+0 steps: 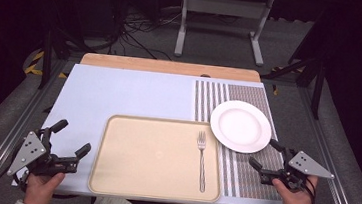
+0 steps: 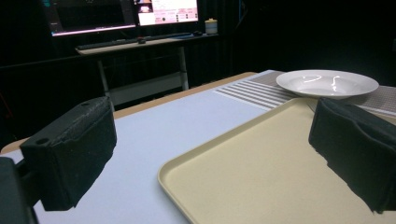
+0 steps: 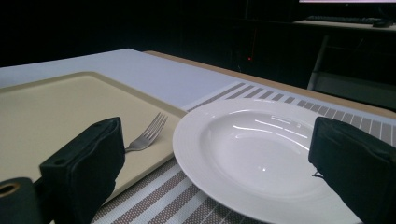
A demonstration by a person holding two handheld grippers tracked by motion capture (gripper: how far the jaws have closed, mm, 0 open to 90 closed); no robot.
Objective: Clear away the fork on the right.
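Both tongs, left tongs [image 1: 71, 140] and right tongs [image 1: 265, 154], gape wide, empty; no writing legible.

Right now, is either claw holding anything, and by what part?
Nothing is held. The left claw and right claw are both open and empty, flanking the beige plastic tray; the silver metal fork lies untouched on it.
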